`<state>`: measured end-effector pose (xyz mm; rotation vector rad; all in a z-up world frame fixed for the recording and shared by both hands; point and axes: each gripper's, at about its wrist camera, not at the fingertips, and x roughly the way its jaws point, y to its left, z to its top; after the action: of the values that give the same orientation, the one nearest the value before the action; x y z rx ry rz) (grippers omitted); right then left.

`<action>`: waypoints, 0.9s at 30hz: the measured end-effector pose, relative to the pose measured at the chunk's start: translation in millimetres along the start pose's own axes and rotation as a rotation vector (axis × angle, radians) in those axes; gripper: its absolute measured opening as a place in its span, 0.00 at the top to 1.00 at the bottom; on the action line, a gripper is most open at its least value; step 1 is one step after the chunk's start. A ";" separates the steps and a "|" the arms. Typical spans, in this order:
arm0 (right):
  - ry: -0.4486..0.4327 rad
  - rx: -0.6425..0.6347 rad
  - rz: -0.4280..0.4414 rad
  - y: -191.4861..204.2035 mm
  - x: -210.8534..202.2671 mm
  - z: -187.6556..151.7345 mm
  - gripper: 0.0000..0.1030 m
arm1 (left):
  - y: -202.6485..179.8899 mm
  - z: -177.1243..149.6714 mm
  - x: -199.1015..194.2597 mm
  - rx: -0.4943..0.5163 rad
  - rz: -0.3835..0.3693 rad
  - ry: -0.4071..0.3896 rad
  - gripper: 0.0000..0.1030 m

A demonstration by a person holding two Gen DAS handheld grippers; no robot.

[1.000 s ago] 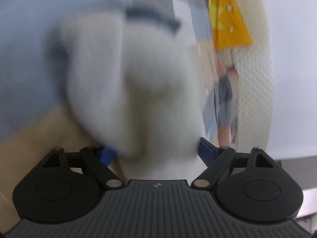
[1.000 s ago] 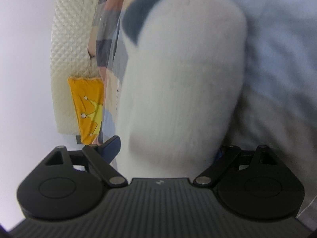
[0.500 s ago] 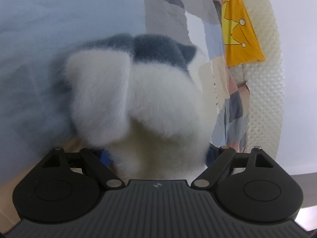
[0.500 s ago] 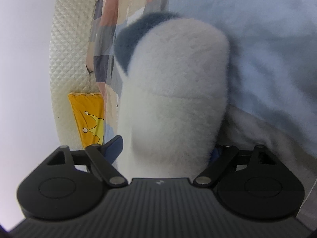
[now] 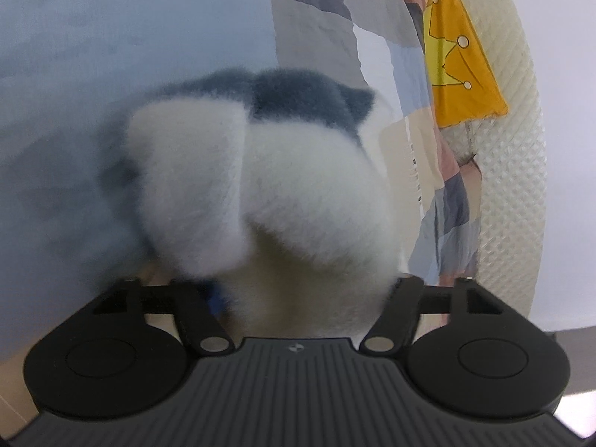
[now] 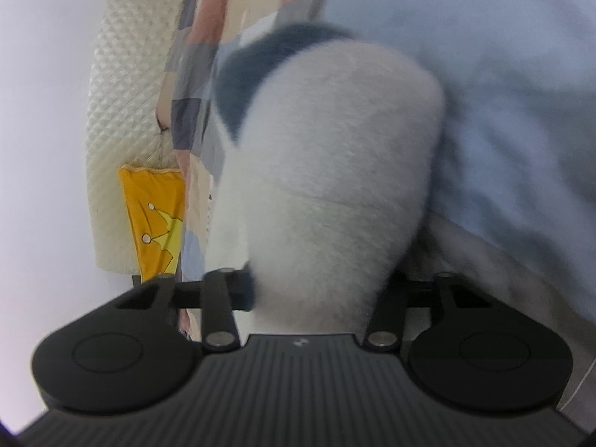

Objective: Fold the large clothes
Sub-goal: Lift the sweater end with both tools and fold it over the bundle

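Up close, a fluffy white fleece garment (image 5: 298, 201) with dark blue-grey trim fills the middle of both wrist views, bunched into thick rounded folds directly ahead of each tool. Seen from the left wrist, the left gripper (image 5: 301, 294) has the fleece mounded between its two fingers, whose tips are buried in the pile; the jaws are closing, with the cloth between them, though whether the pads already press on it cannot be told. Seen from the right wrist, the right gripper (image 6: 316, 287) points into another fold of the same garment (image 6: 327, 171), its jaws also closing and noticeably narrower, with the dark blue pad of one finger (image 6: 244, 290) touching the white pile at the fold's near edge. The garment lies on a pale blue bedspread (image 5: 111, 56) and reaches back to the grippers' bodies. Beyond it lie a patchwork quilt (image 5: 372, 37) in grey, pink and cream, an orange cushion with a yellow crown (image 5: 458, 63) and a cream quilted headboard (image 5: 517, 149) against a white wall (image 6: 44, 111).
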<state>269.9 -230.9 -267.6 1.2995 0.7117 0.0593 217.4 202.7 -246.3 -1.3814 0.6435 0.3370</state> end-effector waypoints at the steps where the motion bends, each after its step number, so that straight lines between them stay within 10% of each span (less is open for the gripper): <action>1: -0.008 -0.037 -0.003 5.5 -1.8 -0.4 0.61 | 0.4 0.5 -1.0 -0.003 -0.003 0.000 0.41; 17: -0.008 -0.187 0.157 56.3 -39.2 12.5 0.67 | -55.9 9.2 -26.7 0.144 -0.037 0.019 0.58; 27: -0.061 -0.211 0.221 94.3 -60.6 65.8 0.68 | -160.4 -11.9 -14.5 0.272 -0.078 0.077 0.58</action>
<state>288.1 -284.7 -150.7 1.1675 0.4934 0.2662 295.9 164.6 -110.4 -1.1589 0.6707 0.1283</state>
